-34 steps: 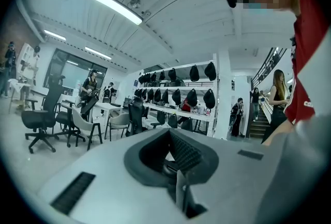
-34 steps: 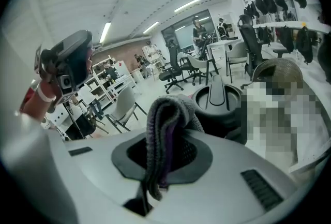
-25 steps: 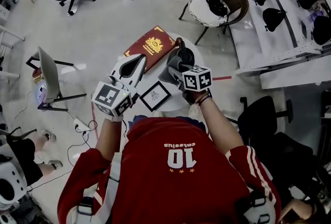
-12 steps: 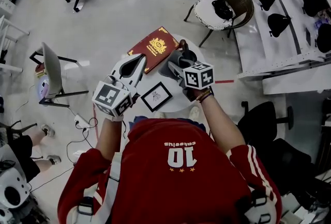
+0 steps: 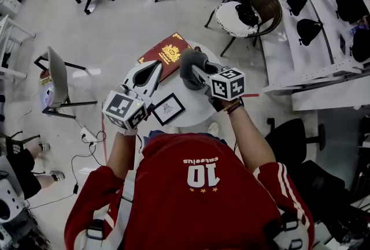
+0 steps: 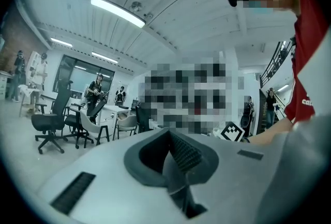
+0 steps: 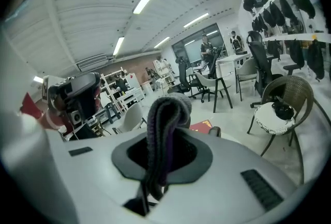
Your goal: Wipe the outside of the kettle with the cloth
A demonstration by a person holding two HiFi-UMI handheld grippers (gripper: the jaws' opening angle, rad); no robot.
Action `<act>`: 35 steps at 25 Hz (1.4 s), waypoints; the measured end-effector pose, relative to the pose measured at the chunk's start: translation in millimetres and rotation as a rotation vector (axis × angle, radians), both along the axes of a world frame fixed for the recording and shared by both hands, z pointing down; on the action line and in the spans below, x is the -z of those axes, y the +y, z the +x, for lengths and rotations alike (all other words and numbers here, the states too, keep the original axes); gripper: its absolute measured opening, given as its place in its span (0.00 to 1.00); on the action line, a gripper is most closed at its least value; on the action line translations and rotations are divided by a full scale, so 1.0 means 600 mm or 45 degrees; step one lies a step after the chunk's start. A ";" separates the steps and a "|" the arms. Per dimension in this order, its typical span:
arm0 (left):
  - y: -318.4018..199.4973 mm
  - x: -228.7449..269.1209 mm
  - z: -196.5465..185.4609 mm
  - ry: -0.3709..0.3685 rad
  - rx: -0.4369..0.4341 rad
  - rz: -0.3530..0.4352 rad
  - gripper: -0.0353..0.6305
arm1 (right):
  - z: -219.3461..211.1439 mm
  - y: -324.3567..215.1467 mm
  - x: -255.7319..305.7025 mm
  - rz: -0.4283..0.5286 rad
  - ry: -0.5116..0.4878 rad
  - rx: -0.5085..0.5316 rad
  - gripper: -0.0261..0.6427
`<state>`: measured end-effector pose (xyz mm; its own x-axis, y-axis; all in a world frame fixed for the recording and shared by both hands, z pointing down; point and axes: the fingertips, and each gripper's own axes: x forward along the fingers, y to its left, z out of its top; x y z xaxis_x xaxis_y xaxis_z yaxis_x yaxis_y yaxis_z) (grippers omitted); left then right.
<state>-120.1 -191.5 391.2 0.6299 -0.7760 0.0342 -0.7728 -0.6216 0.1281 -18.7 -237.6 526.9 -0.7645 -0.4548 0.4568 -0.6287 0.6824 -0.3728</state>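
1. Two grippers hung over the table [image 5: 193, 109]: the left gripper [image 5: 154, 66] had its jaws pressed together on nothing, and the right gripper [image 5: 198, 71] pinched the cloth [image 5: 190, 60], which stood up in a bunched fold.
2. Only a small dark part beside the book [image 5: 165, 53] peeked out behind the cloth in the right gripper view, probably the kettle [image 7: 215, 132]. In the head view the cloth covered it.
3. The step in hand looked like bringing the cloth to the kettle, before wiping.
4. Next, the cloth would need to be lowered onto the kettle's side and dragged around it, with the left gripper perhaps steadying the kettle.
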 end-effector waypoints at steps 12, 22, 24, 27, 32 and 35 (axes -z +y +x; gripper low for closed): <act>-0.005 0.004 0.096 -0.037 0.060 -0.031 0.06 | 0.166 -0.056 0.032 0.060 -0.074 -0.093 0.12; -0.005 0.001 0.134 -0.076 0.209 -0.054 0.06 | 0.264 -0.111 -0.021 0.069 0.024 -0.022 0.12; -0.003 -0.003 0.137 -0.083 0.246 -0.062 0.06 | 0.265 -0.121 -0.040 0.067 0.046 0.020 0.12; 0.001 -0.004 0.137 -0.093 0.303 -0.068 0.06 | 0.259 -0.130 -0.068 0.080 0.083 0.101 0.12; 0.016 -0.007 0.131 -0.115 0.418 -0.072 0.06 | 0.230 -0.138 -0.117 0.172 0.215 0.326 0.12; 0.027 -0.010 0.129 -0.125 0.483 -0.072 0.06 | 0.214 -0.142 -0.146 0.218 0.288 0.469 0.12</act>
<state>-42.6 -175.1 397.1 0.2906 -0.9481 0.1290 -0.9564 -0.2839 0.0681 109.4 -323.0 614.8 -0.7790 -0.2551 0.5727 -0.3854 0.9154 -0.1164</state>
